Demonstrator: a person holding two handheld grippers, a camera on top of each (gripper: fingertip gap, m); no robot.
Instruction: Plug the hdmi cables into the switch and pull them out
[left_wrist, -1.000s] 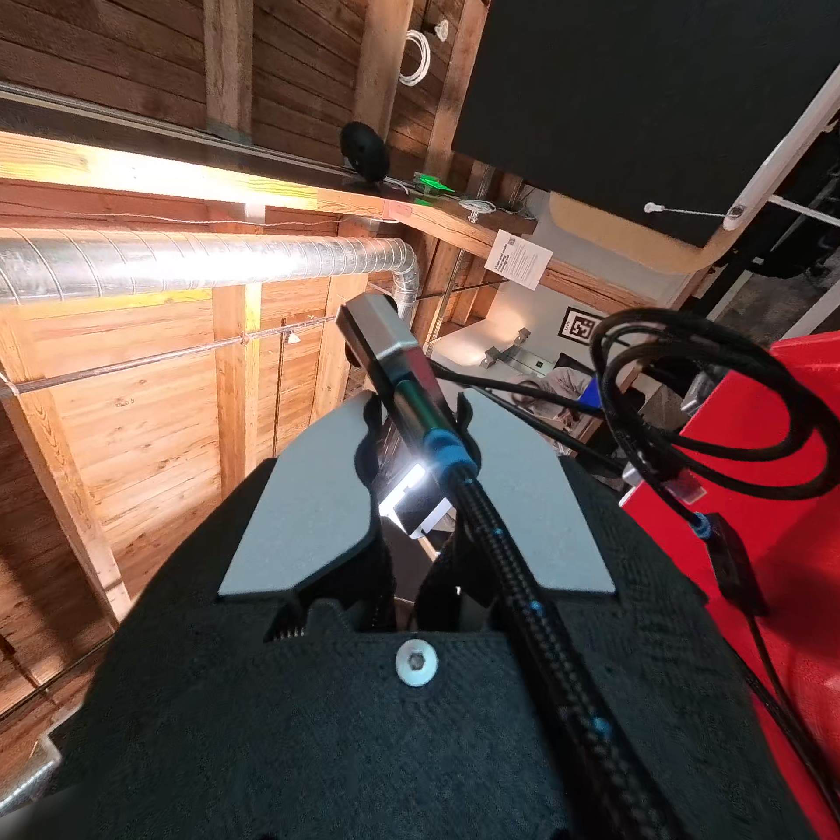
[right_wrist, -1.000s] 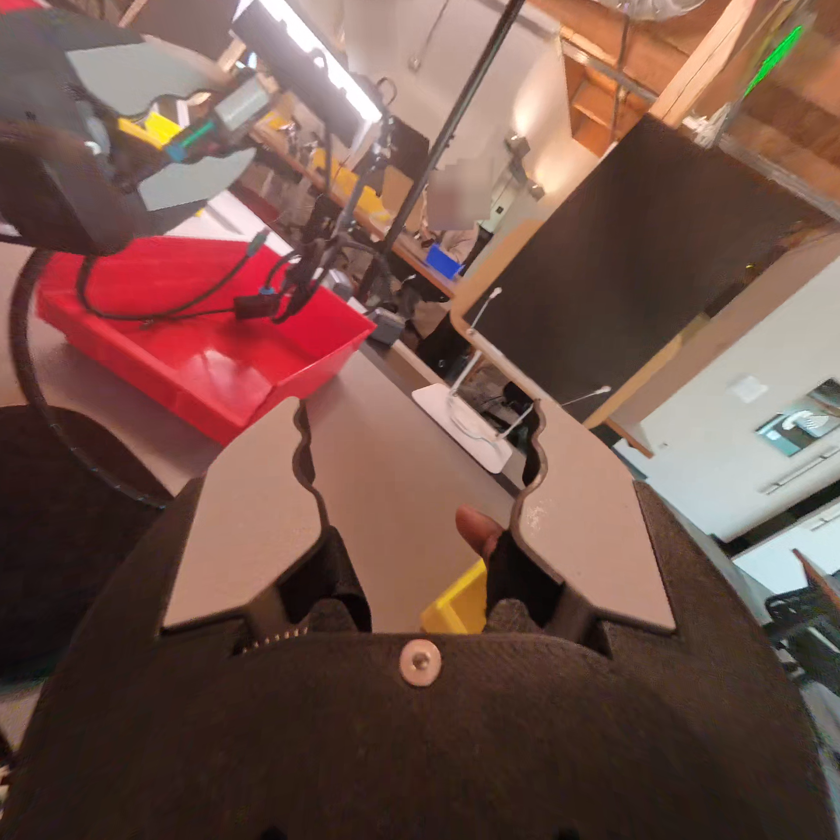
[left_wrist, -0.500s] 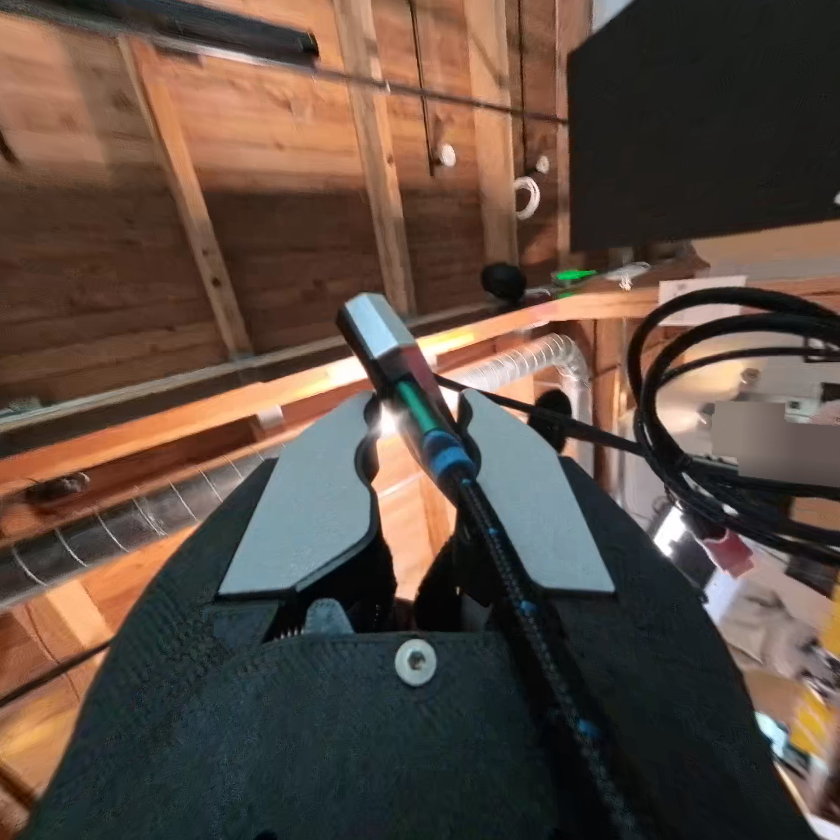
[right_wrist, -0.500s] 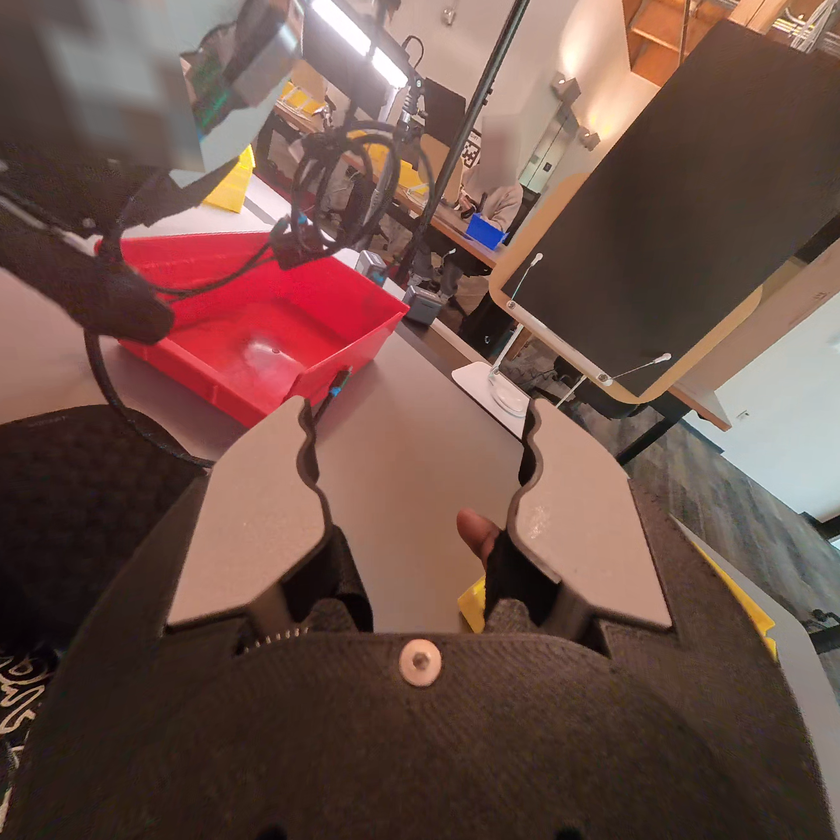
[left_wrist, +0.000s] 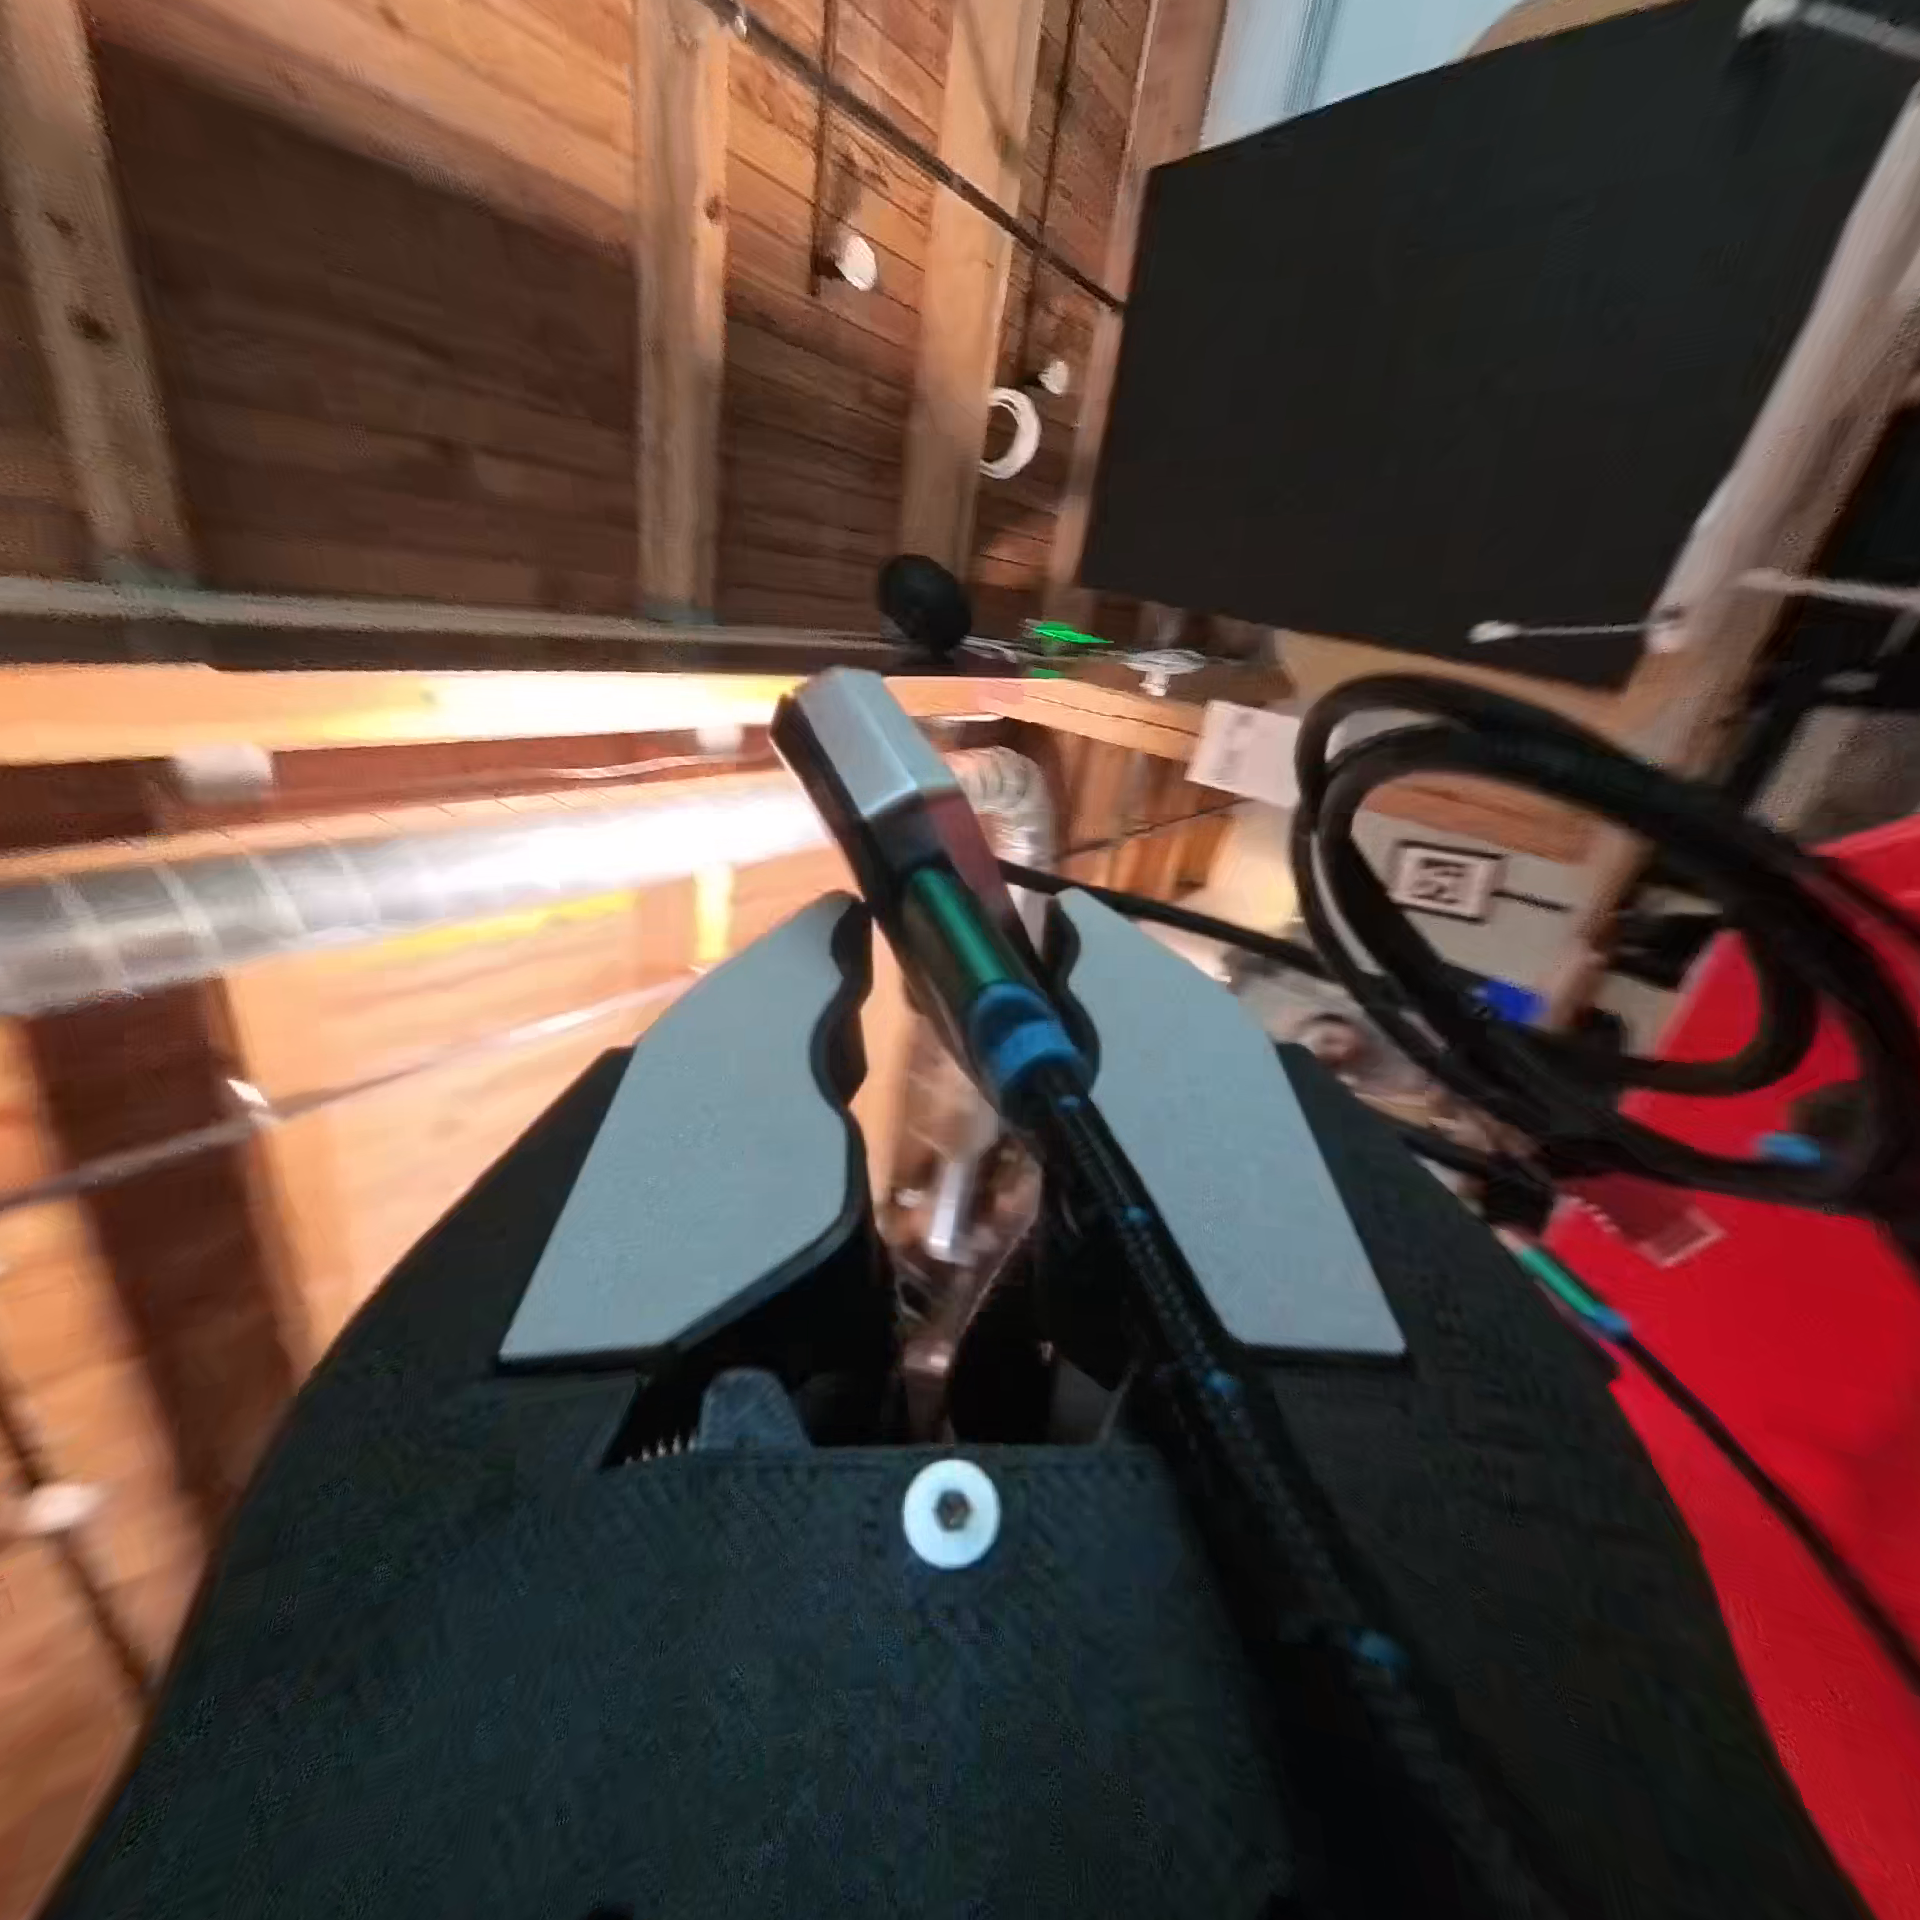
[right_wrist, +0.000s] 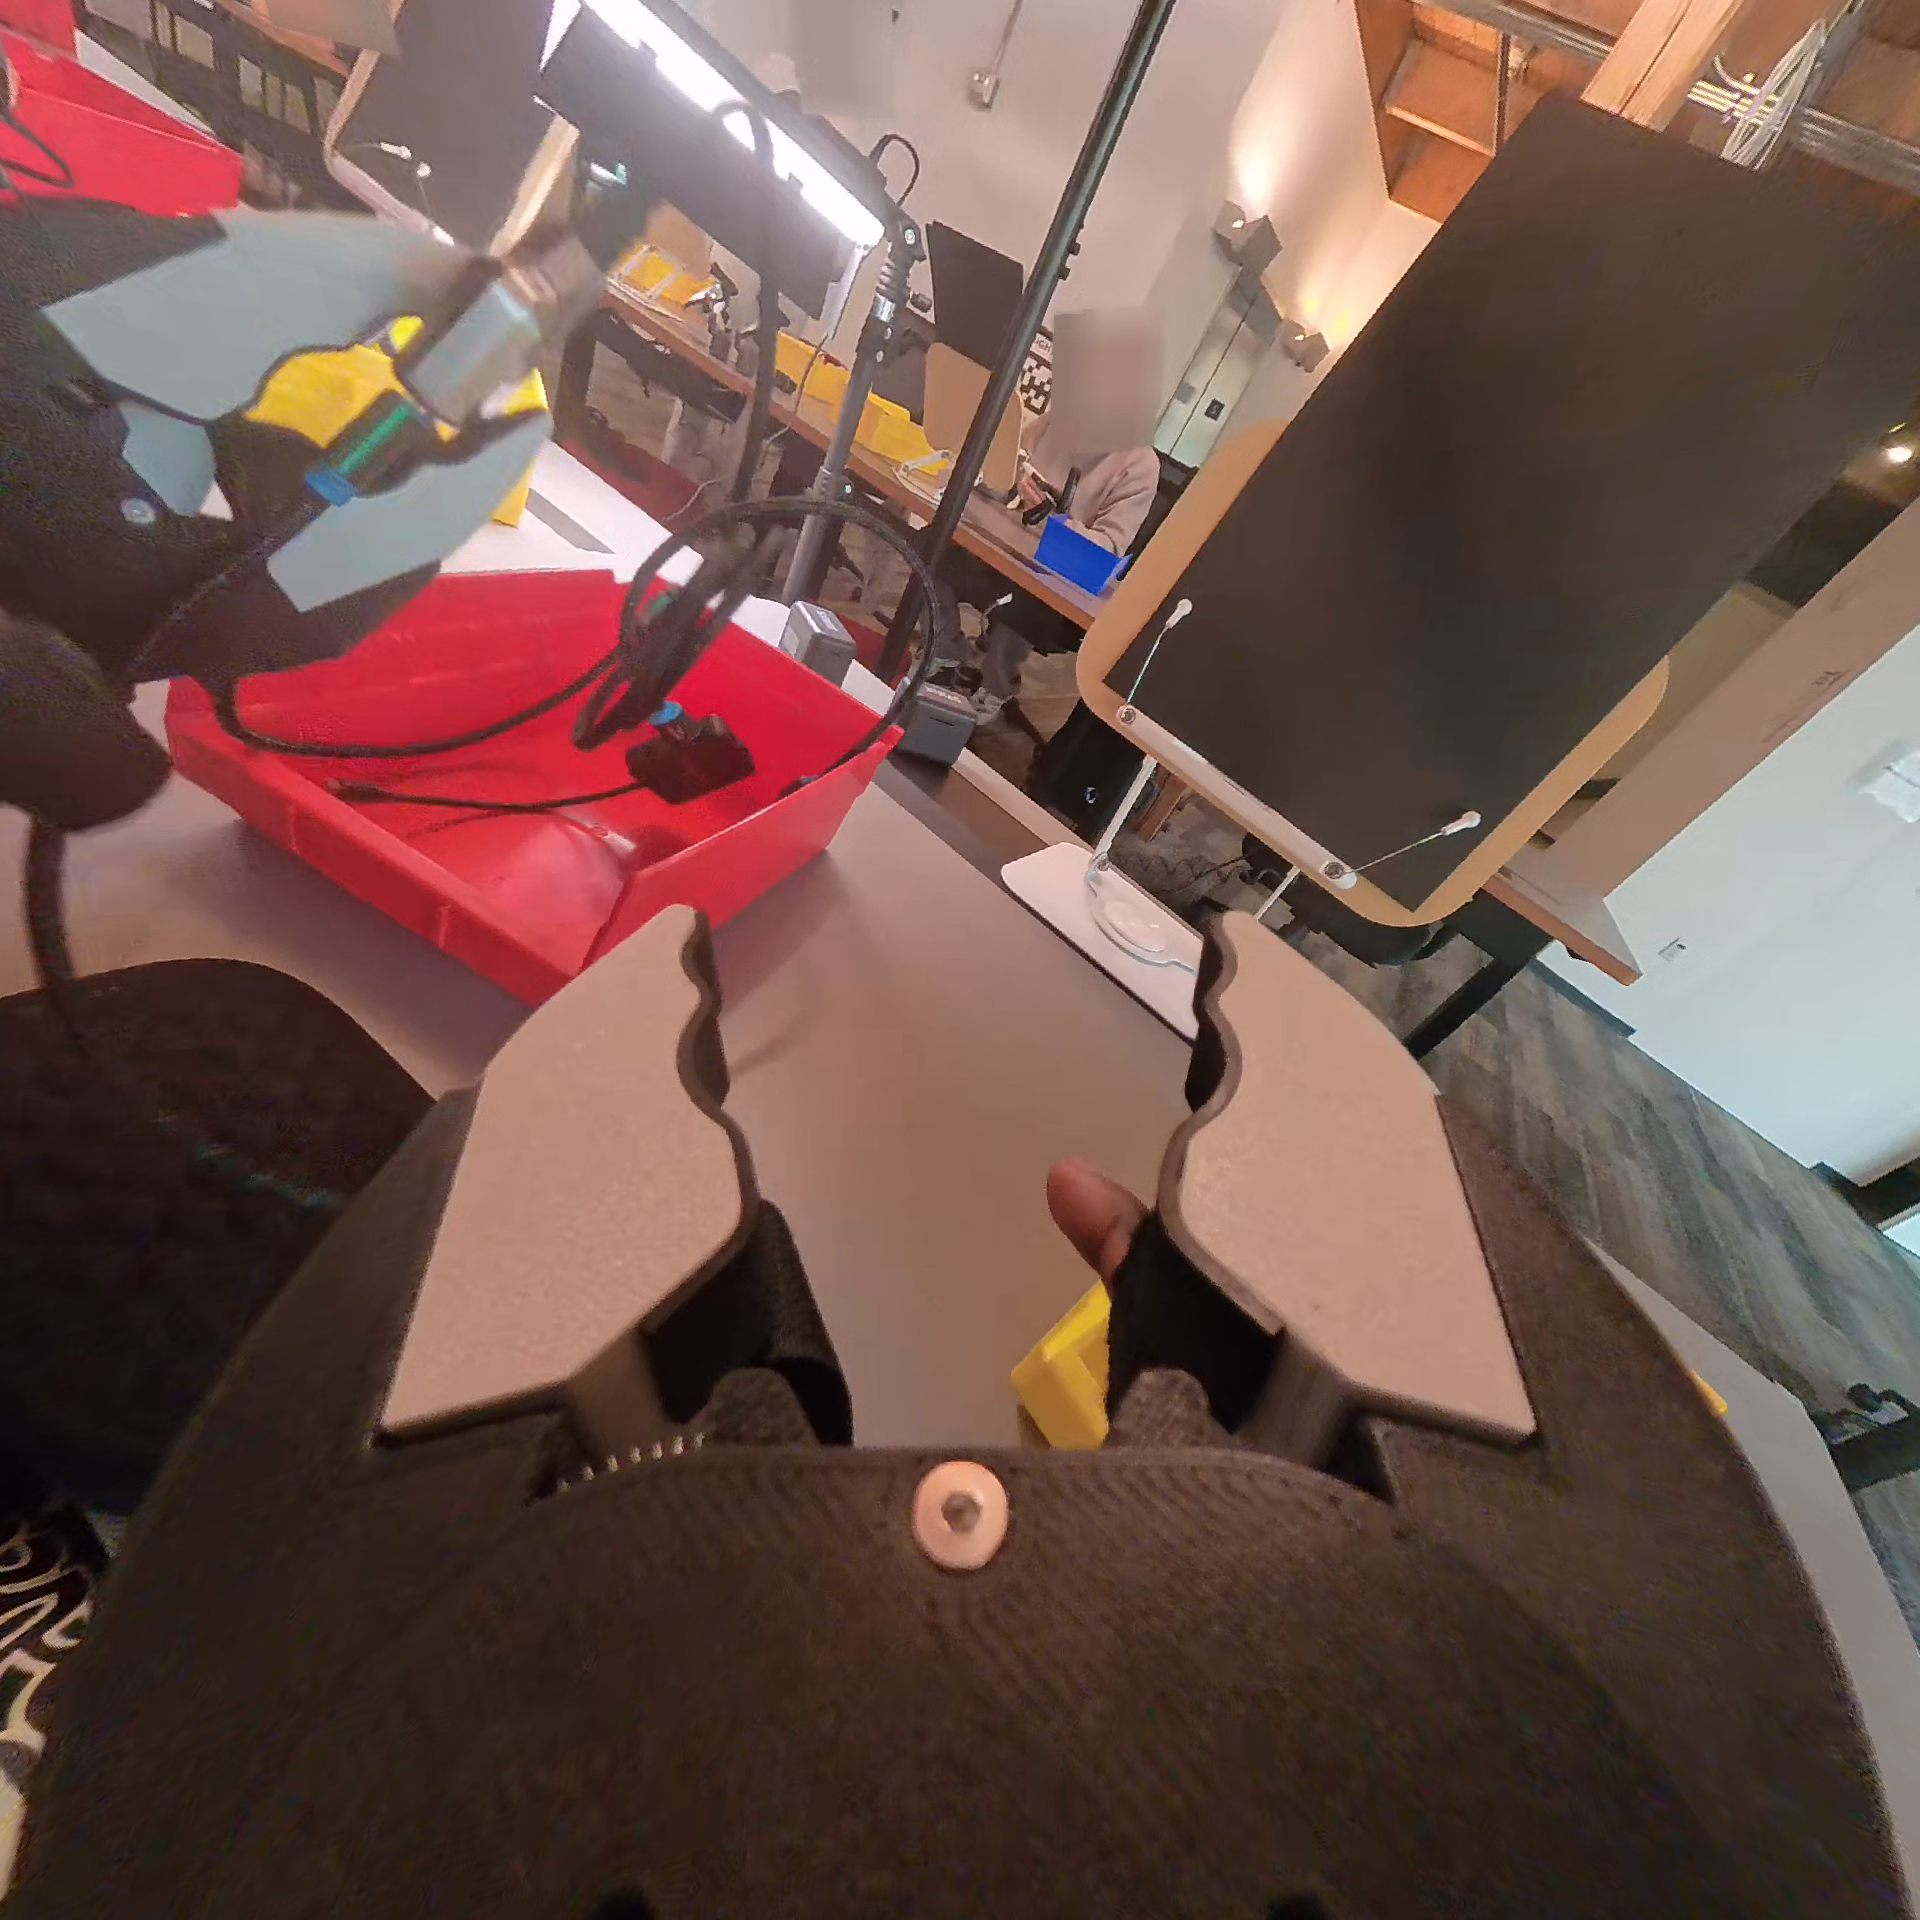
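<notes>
HDMI cable (left_wrist: 940, 894), switch (right_wrist: 691, 764) right-view only

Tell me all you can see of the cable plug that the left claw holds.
The plug has a grey, metal-looking shell, then a dark green collar and a blue ring where the black braided cable begins. The left claw is shut on it. It is held in the air, tip pointing away, above the red tray.

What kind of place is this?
Probably a shared workshop or lab in a timber-framed building: long worktables with yellow bins, a light bar on a stand, wooden beams overhead.
</notes>
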